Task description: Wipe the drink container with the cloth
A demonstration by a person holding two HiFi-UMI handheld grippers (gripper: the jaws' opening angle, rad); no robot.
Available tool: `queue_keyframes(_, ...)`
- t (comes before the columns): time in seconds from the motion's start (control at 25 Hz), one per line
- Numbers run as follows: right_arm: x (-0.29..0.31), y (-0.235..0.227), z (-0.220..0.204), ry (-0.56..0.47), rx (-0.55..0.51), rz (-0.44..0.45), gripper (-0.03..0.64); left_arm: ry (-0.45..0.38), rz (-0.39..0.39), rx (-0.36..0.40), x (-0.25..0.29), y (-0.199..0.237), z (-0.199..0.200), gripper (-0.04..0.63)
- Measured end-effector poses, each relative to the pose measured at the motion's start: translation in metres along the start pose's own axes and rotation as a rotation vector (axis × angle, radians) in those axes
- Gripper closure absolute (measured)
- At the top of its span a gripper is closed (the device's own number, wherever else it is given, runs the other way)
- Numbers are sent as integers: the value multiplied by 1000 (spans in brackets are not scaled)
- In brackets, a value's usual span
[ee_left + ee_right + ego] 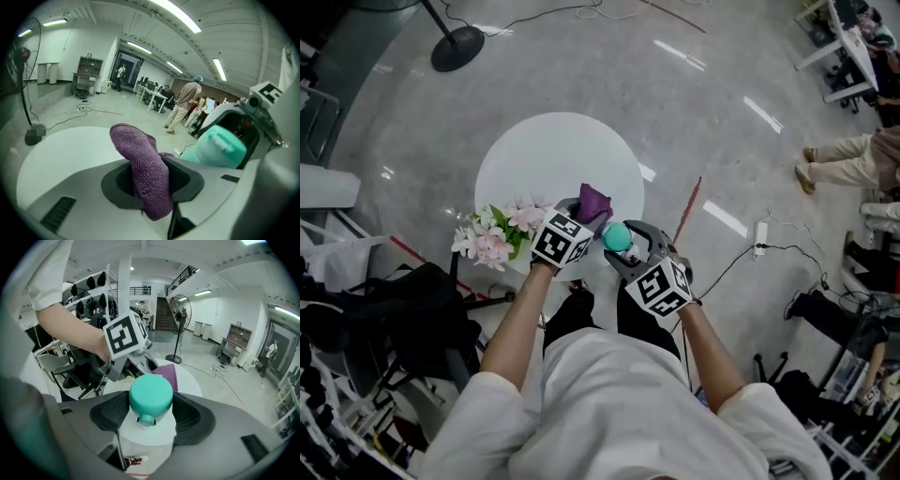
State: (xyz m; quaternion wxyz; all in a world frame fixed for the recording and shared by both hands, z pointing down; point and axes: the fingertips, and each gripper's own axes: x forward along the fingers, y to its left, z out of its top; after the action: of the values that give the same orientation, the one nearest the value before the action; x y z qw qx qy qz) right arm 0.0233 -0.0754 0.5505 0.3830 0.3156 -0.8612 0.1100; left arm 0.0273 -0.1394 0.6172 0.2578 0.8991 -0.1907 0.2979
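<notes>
Step in hand: bringing cloth and container together; the wipe proper looks not yet begun.

Left tool (584, 214) is clamped on a purple terry cloth (140, 164). The cloth stands up out of the jaws as a thick folded wad with a nubbly loop pile, soft and limp at the tip.

Right tool (150, 420) is closed at middling width on a white plastic drink container (147, 439) with a rounded teal lid (150, 397). It is smooth, hard and probably slick.

The container is held in the air over the near right edge of the round white desk (544, 150), just right of the cloth. They seem slightly apart, though the head view is too small to be sure.

Next move likely calls for pressing the wad against the lid or side and stroking, with the right tool holding firm.
</notes>
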Motion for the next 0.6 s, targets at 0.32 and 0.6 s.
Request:
queue_keyframes(0.32,6,0,1,5,26,-26,318,110,31,-68,54,35,-59,469)
queue_keyframes(0.6,7,-1,-3,47,38,8,308,129,28,-128,68,42,-79,469)
